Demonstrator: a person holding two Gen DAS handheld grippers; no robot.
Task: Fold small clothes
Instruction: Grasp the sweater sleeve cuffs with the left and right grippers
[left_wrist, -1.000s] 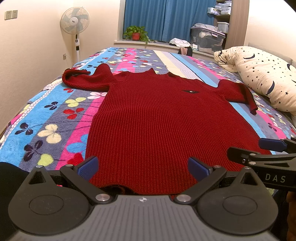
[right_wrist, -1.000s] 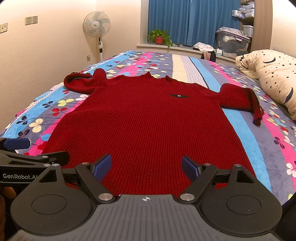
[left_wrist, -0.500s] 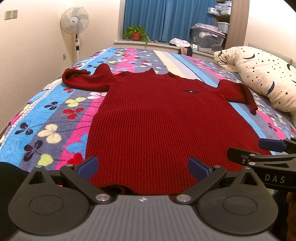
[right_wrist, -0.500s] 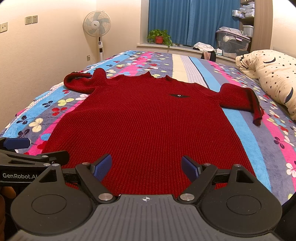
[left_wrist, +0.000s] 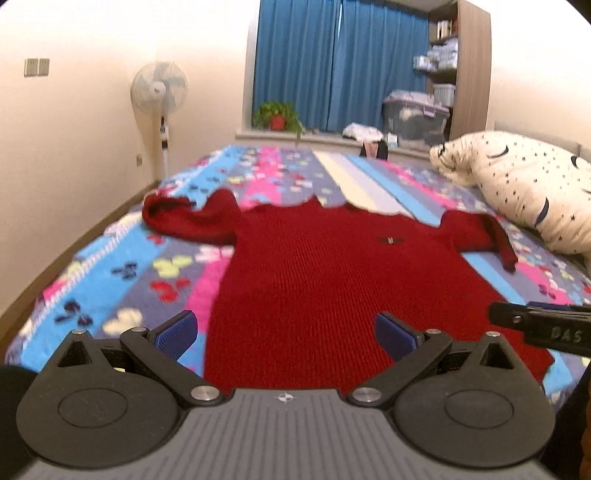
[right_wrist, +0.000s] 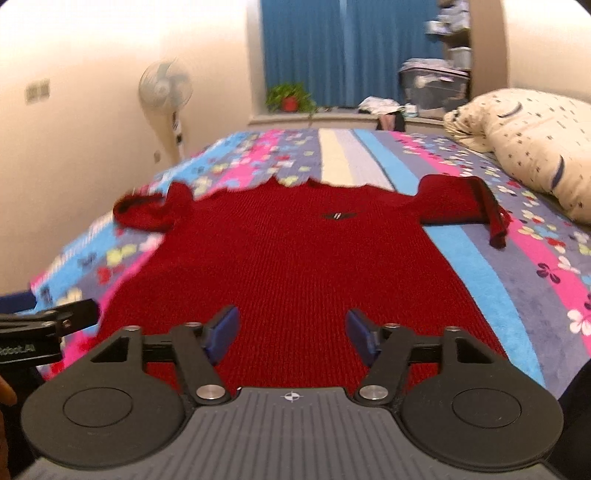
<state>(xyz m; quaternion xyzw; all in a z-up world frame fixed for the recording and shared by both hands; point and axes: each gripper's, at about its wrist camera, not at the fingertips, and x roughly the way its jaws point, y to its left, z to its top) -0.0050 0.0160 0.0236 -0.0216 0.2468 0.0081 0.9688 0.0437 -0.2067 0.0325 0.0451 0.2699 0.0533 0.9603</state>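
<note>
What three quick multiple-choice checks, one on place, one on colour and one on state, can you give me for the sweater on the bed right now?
1. Where does the dark red knitted sweater lie?
A. Spread flat on the striped flowered bedspread
B. Hung on the white standing fan
C. Stuffed into the grey lidded storage box

2. What colour are the curtains behind the bed?
A. Yellow
B. Blue
C. White

3. What state is the sweater in?
A. Folded in half
B. Rolled up
C. Unfolded, both sleeves out to the sides

Answers:
1 A, its body lies flat across the bedspread.
2 B, blue cloth hangs at the window.
3 C, one sleeve lies at each side. The left gripper is open. The right gripper is closing, its pads not yet pressing the cloth.
</note>
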